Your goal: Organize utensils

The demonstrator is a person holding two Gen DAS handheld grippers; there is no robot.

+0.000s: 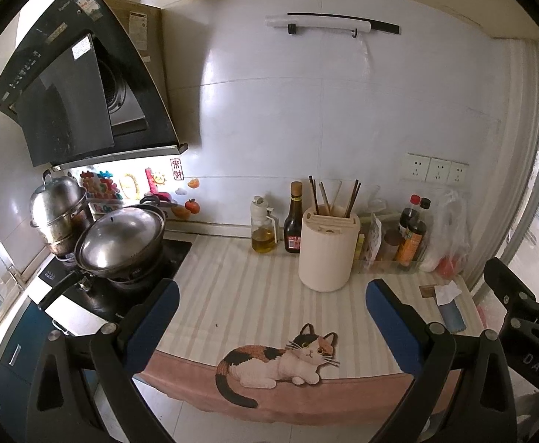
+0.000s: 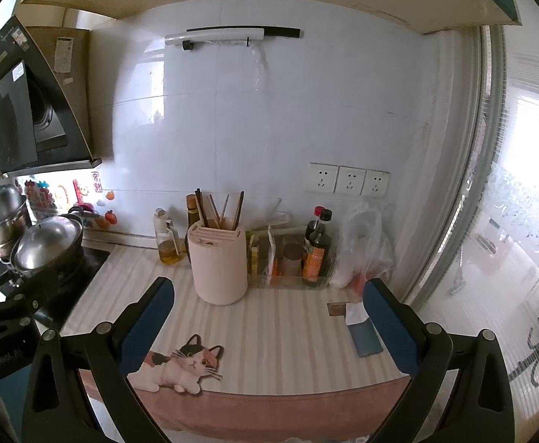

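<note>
Left gripper (image 1: 269, 302): spread wide, holding nothing
Right gripper (image 2: 269, 302): spread wide, holding nothing
Utensil holder (image 1: 328, 251): upright ahead of both grippers, chopsticks (image 1: 334, 196) inside

Utensil holder (image 1: 328, 249): cream cylinder with a slotted top, standing upright on the striped counter near the back wall. Chopsticks (image 1: 334, 197): several dark and pale sticks (exact count unclear) standing in its rear compartment, leaning at varied angles.

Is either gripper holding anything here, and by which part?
Nothing is held. The left gripper and right gripper are both open above the counter.
</note>
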